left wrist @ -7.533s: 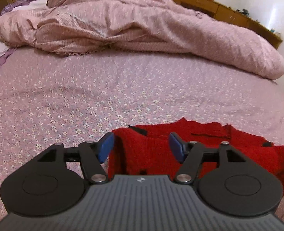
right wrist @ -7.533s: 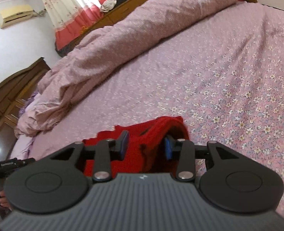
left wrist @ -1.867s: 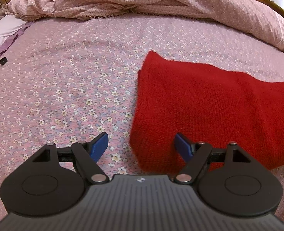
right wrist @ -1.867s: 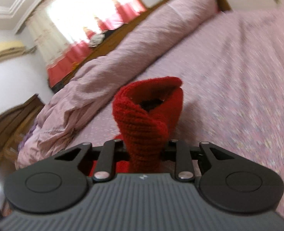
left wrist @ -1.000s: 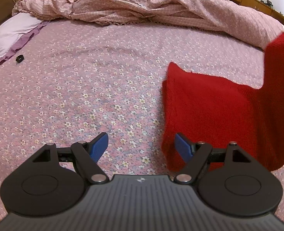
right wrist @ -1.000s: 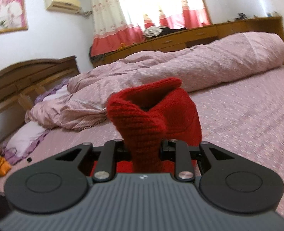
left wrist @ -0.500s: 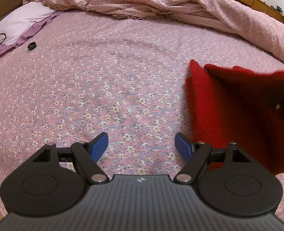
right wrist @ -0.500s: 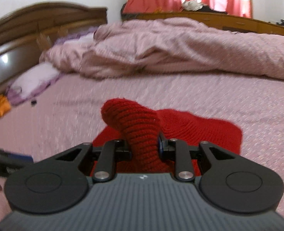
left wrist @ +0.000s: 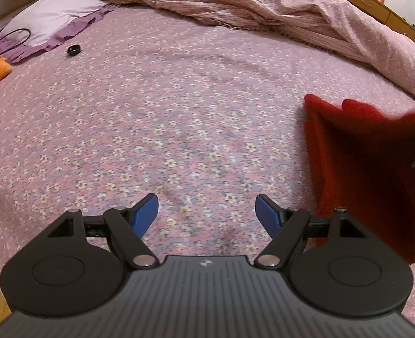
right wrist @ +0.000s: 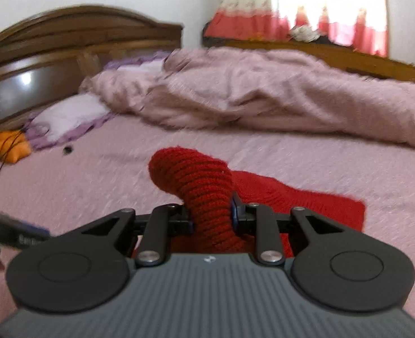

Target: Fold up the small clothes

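— Right wrist view first: what is the right gripper [right wrist: 213, 217] doing?

— Its jaws are pinched on a bunched fold of the red knit garment [right wrist: 292, 200], lifted above the part that lies flat on the flowered bedsheet [right wrist: 94, 186].

— And the left gripper [left wrist: 206, 211]?

— Spread wide, holding nothing, low over bare sheet; the garment sits off to its right, apart from it.

— So which step?

— A fold in progress, I judge: the raised edge looks meant to go over the flat half. Next it needs lowering square onto it, then letting go.
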`<action>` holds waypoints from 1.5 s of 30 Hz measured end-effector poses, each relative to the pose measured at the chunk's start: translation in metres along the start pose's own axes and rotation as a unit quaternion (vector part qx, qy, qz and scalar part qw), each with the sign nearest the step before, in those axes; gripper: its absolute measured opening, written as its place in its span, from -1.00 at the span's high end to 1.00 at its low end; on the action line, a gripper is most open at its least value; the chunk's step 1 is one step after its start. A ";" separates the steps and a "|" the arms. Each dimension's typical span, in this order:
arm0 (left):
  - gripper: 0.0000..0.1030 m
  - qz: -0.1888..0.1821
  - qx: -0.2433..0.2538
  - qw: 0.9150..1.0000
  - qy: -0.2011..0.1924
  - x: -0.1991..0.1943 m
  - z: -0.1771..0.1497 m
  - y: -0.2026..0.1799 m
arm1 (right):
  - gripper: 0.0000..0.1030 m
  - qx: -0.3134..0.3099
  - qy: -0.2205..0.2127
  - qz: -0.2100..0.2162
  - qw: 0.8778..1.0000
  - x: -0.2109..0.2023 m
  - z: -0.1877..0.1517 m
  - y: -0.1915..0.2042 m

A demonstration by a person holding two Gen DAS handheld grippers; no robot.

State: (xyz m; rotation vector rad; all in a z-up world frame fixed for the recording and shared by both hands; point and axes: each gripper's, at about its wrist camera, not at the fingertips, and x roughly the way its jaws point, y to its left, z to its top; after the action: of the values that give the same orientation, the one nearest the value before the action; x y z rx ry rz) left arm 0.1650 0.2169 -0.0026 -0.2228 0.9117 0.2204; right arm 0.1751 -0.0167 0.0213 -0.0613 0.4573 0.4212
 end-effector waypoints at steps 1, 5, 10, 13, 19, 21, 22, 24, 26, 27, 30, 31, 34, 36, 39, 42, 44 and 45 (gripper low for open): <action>-0.55 0.001 0.000 1.000 0.000 -0.001 -0.001 0.002 | 0.49 0.000 0.013 0.008 1.000 0.007 -0.008 0.004; -0.55 0.004 0.006 1.000 -0.006 -0.009 -0.003 0.004 | 0.34 0.002 0.021 0.024 1.000 0.012 -0.027 0.011; -0.55 0.001 0.004 1.000 -0.014 -0.019 -0.001 0.002 | -0.01 0.032 0.018 0.038 0.999 -0.007 -0.024 0.011; -0.55 -0.005 0.007 1.000 -0.020 -0.028 0.001 -0.002 | -0.02 0.047 0.016 0.047 0.998 -0.023 -0.026 0.009; -0.55 -0.018 0.023 0.999 -0.040 -0.050 0.005 -0.017 | -0.02 0.095 0.010 0.068 0.993 -0.058 -0.030 -0.008; -0.55 -0.027 0.027 0.998 -0.045 -0.057 0.008 -0.023 | -0.03 0.110 0.010 0.067 0.992 -0.067 -0.030 -0.015; -0.55 -0.032 0.028 0.998 -0.048 -0.060 0.009 -0.026 | -0.04 0.117 0.010 0.064 0.991 -0.071 -0.031 -0.020; -0.55 -0.041 0.032 0.997 -0.052 -0.065 0.011 -0.034 | -0.04 0.134 0.008 0.056 0.989 -0.081 -0.034 -0.029; -0.55 -0.050 0.038 0.997 -0.054 -0.068 0.013 -0.043 | -0.04 0.151 0.003 0.048 0.987 -0.090 -0.037 -0.039; -0.55 -0.055 0.041 0.996 -0.055 -0.069 0.015 -0.049 | -0.04 0.158 0.000 0.044 0.986 -0.095 -0.038 -0.043; -0.55 -0.071 0.053 0.995 -0.056 -0.071 0.019 -0.065 | -0.04 0.175 -0.011 0.029 0.984 -0.107 -0.043 -0.057; -0.55 -0.076 0.057 0.994 -0.056 -0.071 0.020 -0.071 | -0.05 0.179 -0.014 0.022 0.984 -0.111 -0.045 -0.061; -0.55 -0.091 0.073 0.991 -0.057 -0.070 0.023 -0.091 | -0.05 0.192 -0.015 0.004 0.981 -0.113 -0.051 -0.074; -0.55 -0.098 0.083 0.990 -0.054 -0.066 0.025 -0.104 | -0.07 0.206 -0.010 -0.007 0.979 -0.113 -0.057 -0.083; -0.55 -0.106 0.098 0.988 -0.051 -0.058 0.027 -0.119 | -0.09 0.220 -0.005 -0.015 0.975 -0.114 -0.066 -0.093; -0.55 -0.111 0.110 0.987 -0.047 -0.047 0.027 -0.132 | -0.09 0.231 -0.001 -0.021 0.973 -0.113 -0.074 -0.100; -0.55 -0.114 0.117 0.986 -0.045 -0.040 0.026 -0.137 | -0.09 0.240 0.001 -0.025 0.970 -0.112 -0.078 -0.104; -0.55 -0.114 0.118 0.985 -0.045 -0.037 0.026 -0.139 | -0.09 0.244 0.002 -0.027 0.969 -0.112 -0.080 -0.106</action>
State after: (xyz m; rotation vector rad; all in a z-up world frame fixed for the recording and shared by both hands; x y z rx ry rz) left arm 0.2018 0.0885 0.0556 -0.0954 0.8078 -0.0901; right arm 0.0939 -0.1681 -0.0050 0.4023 0.5519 0.2463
